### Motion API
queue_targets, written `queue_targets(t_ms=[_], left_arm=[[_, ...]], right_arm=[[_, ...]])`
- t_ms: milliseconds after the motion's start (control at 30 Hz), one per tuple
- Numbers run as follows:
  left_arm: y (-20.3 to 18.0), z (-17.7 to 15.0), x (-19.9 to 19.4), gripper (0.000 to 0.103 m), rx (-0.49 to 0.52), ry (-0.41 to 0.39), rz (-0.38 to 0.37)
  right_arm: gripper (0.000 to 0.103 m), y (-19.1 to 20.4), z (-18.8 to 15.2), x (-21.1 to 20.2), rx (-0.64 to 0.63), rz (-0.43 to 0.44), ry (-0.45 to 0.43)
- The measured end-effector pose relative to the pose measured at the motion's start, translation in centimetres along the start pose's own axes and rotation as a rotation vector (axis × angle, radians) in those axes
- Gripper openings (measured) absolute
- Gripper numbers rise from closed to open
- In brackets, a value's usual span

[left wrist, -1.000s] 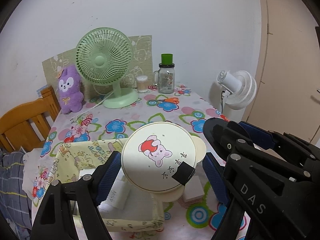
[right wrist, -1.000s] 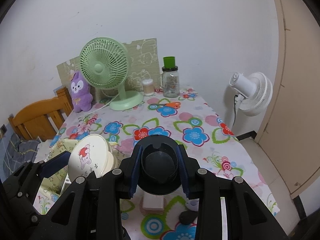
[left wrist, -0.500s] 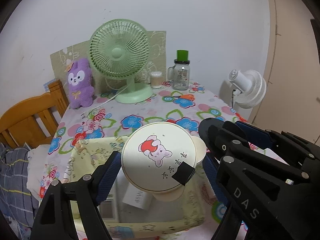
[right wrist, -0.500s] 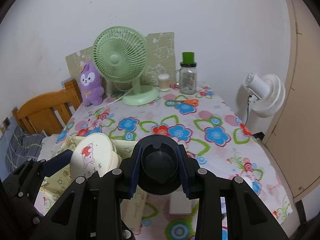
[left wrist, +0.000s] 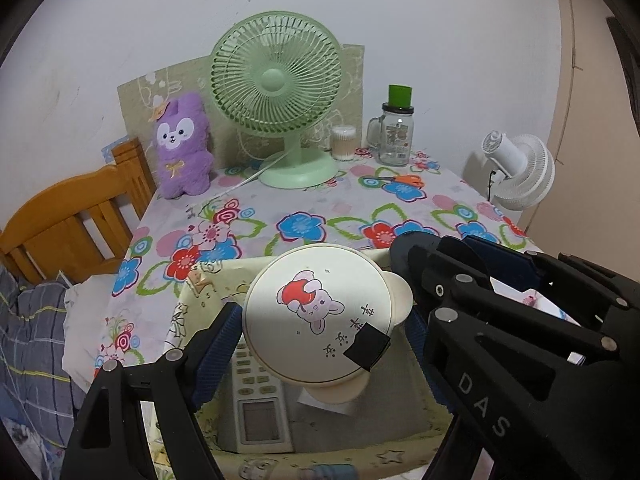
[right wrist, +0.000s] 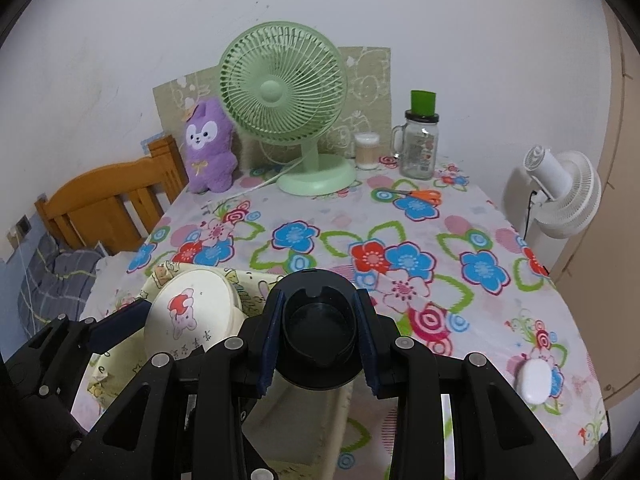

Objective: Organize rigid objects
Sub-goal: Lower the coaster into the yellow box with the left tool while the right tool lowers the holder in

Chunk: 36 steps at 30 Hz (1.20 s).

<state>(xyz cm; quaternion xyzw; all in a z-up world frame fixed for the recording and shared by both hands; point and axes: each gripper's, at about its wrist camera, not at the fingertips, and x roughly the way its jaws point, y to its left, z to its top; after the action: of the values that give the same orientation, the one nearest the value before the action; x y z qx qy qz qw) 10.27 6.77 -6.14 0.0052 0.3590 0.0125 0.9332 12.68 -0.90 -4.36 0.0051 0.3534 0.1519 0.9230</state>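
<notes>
Two grippers hang over the near left part of the floral-clothed bench [right wrist: 440, 216], each carrying something. The left gripper [left wrist: 320, 332] has its blue-padded fingers [left wrist: 218, 344] clamped on a round cream container with a cartoon rabbit lid [left wrist: 320, 312], held above a pale yellow fabric storage box [left wrist: 208, 280] that sits at the bench's near left corner. Inside that box a white remote control [left wrist: 256, 396] lies flat. The right gripper [right wrist: 319, 336] has its fingers [right wrist: 270, 332] closed tight on a black round cup-shaped object [right wrist: 319, 330], just beside the cream container and over the box's right edge. A small white oval case [right wrist: 534, 380] lies near the bench's right edge. Along the far edge stand a green desk fan [right wrist: 284, 92], a purple plush toy [right wrist: 209, 148], a cotton-swab tub [right wrist: 367, 150] and a glass jar with a green cap [right wrist: 420, 140]; orange scissors [right wrist: 424, 196] lie in front of the jar.
</notes>
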Motion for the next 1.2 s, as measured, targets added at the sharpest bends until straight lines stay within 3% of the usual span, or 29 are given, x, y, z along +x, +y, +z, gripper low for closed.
queue_targets(t_ms=[567,1033,1067,1200], left_arm=[[2.7,-1.1,3.4,0.084,-0.048,0.109,-0.005],[2.7,-1.8,4.0,0.085,-0.040,0.134,0.007],[2.7,-1.8,4.0,0.085,-0.040,0.138,0.002],[2.8,-1.9,3.6,0.085,-0.056,0.143,-0.021]], right_arm=[[0.038,2.1,-0.4,4.0,-0.018,0.018,0.096],[0.039,2.0,-1.3,5.1,0.009,0.032,0.130],[0.040,2.0,-1.3,5.0,0.008,0.030,0.124],[0.064,2.2,-1.4,4.5,0.002,0.037,0.105]])
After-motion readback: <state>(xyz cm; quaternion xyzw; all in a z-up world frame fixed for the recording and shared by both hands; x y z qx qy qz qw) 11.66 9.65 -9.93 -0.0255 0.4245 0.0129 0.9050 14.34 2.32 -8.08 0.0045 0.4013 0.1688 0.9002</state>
